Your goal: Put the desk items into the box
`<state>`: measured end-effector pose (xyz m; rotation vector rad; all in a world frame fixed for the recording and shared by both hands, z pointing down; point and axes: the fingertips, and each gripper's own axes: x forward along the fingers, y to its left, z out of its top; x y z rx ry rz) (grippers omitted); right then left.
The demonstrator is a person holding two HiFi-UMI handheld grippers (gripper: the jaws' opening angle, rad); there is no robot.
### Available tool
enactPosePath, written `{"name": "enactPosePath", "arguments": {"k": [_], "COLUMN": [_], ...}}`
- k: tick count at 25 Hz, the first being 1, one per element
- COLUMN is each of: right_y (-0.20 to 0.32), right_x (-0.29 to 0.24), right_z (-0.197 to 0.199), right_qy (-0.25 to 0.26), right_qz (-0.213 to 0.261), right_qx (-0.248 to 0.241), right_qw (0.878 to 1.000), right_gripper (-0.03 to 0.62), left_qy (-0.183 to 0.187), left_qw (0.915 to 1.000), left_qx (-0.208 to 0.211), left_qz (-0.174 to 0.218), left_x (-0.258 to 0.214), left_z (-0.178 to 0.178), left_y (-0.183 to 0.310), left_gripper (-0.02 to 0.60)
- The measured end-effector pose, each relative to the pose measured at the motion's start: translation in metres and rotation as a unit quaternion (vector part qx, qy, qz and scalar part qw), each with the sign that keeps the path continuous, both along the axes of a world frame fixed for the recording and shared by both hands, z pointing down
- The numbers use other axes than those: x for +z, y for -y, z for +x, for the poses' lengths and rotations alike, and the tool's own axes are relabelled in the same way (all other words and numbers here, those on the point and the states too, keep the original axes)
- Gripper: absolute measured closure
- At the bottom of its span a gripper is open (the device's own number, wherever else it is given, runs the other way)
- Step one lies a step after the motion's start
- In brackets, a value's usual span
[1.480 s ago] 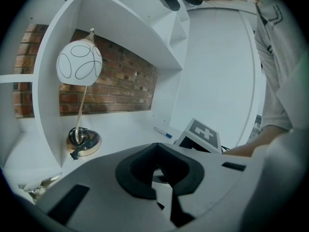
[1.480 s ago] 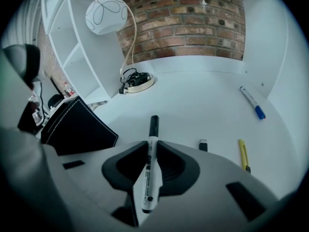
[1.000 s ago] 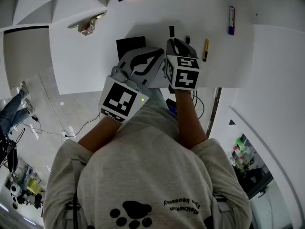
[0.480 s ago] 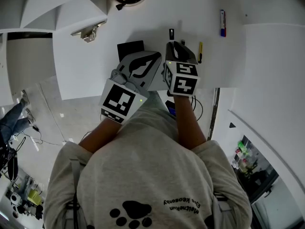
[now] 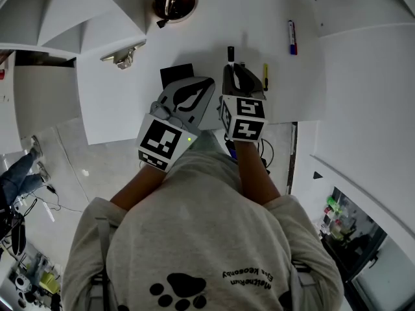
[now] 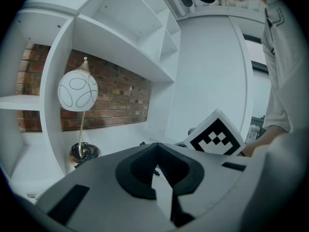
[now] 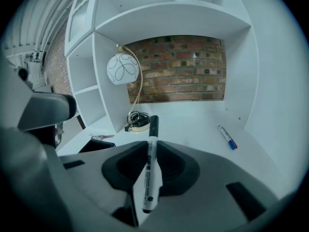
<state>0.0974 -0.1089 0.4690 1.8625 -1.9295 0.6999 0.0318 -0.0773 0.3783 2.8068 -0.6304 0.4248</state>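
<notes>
Marker [image 7: 150, 173]: light, stiff, smooth barrel, likely to pivot or slip, so I judge mid-barrel the best hold. My right tool [image 7: 151, 151] is half closed, clamped on that barrel, cap end poking ahead, over the counter's [image 5: 207, 37] near edge. Left tool [image 6: 155, 151] closed, empty. Box [image 5: 176, 72] sits at that edge, just left of the marker

The right gripper [image 5: 235, 69], with the white marker with a black cap [image 7: 150, 163] in its jaws, has lifted off the white desk [image 5: 194, 37]. The dark round lamp base [image 5: 174, 2] has slid into view at 12 o'clock.
</notes>
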Motion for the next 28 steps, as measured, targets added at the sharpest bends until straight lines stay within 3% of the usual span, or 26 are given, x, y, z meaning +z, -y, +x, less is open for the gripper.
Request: {"name": "enactPosePath", "arguments": {"k": [28], "right_y": [-0.017], "right_x": [-0.082], "right_z": [-0.011], "right_qy": [-0.035], "right_qz": [0.16], "right_qx": [0.003], "right_qw": [0.986], "right_gripper": [0.519], "left_qy": [-0.027], "left_qw": [0.9985], "left_qx": [-0.029], "left_qz": [0.038], "left_x": [-0.041], "left_z": [-0.022], "left_y": [-0.005], "left_gripper": [0.574]}}
